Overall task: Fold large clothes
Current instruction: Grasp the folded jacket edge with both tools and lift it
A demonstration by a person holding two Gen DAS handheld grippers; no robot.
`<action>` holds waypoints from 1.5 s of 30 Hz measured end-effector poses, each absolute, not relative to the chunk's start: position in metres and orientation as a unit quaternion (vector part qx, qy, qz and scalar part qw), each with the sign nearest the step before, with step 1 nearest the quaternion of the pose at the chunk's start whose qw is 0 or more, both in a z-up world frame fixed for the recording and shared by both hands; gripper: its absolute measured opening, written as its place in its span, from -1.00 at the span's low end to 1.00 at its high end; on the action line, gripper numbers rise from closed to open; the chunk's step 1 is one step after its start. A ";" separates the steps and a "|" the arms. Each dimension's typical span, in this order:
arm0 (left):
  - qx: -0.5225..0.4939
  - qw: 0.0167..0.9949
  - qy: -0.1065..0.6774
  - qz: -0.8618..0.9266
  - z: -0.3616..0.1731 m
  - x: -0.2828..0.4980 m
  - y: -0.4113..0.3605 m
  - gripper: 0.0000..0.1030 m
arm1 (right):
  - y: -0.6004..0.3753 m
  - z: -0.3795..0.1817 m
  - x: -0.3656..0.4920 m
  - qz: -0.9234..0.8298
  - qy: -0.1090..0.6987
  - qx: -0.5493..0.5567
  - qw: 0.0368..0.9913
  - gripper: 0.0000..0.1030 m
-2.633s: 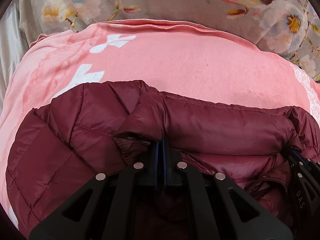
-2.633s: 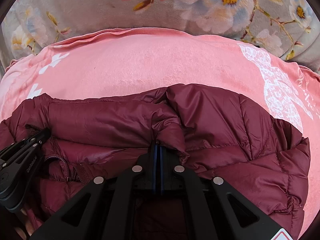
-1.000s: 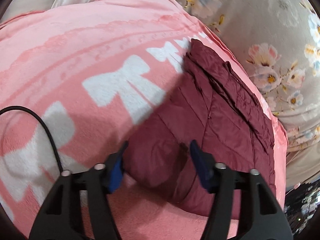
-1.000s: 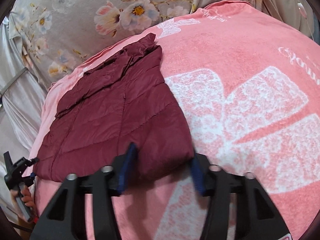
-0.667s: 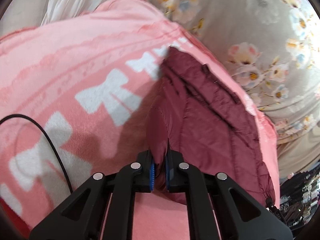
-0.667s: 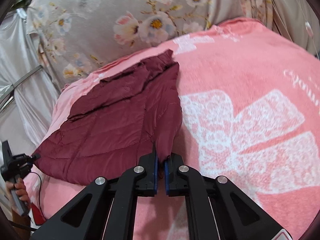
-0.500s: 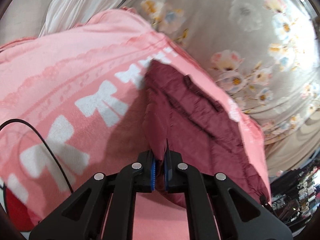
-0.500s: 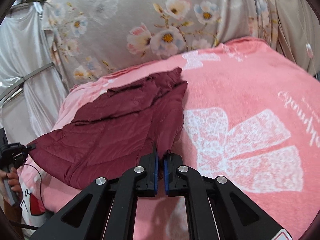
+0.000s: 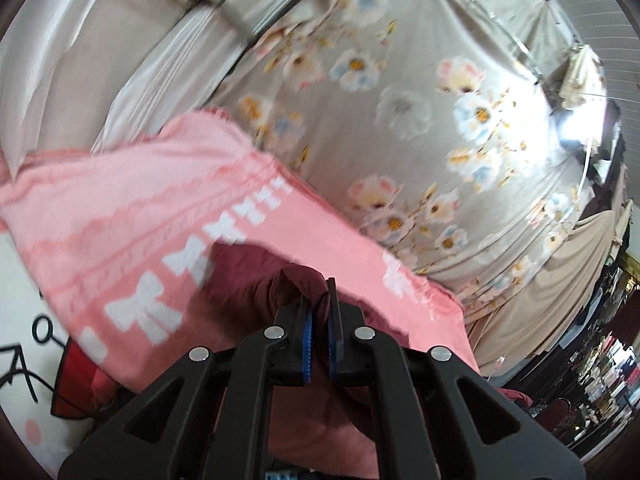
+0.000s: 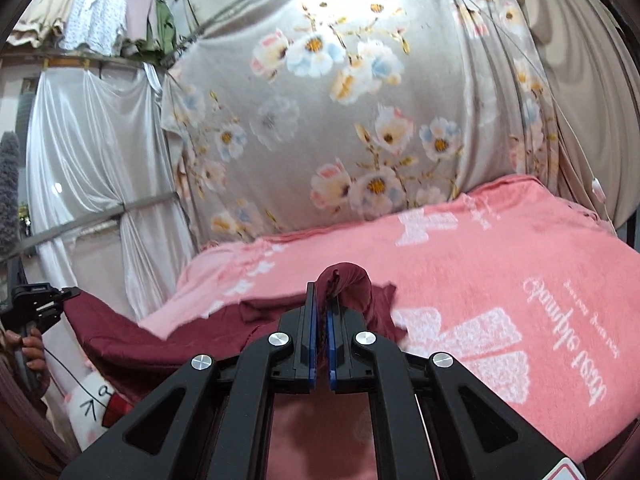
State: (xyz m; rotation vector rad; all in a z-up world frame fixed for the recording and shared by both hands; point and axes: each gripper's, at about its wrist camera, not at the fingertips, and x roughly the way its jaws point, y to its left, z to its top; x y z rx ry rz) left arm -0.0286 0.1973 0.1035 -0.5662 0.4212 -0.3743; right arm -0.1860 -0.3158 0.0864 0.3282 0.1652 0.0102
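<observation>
Here, in the left wrist view, the left gripper is clamped on a bunched corner of the maroon jacket, lifted over the pink blanket. In the right wrist view, the right gripper pinches another corner, the jacket hanging between both grippers.

each wrist camera peers close along its own fingers, nearly level, both facing the pink blanket and floral curtain.

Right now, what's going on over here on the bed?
A person is folding a maroon puffer jacket on a pink blanket. The left gripper and the right gripper are each shut on a pinch of the jacket, holding that edge up off the blanket.
</observation>
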 end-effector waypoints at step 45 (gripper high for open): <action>-0.113 0.916 0.383 0.030 -0.057 0.319 0.091 -0.90 | -0.373 -0.061 0.193 -0.126 0.307 0.211 0.919 -0.95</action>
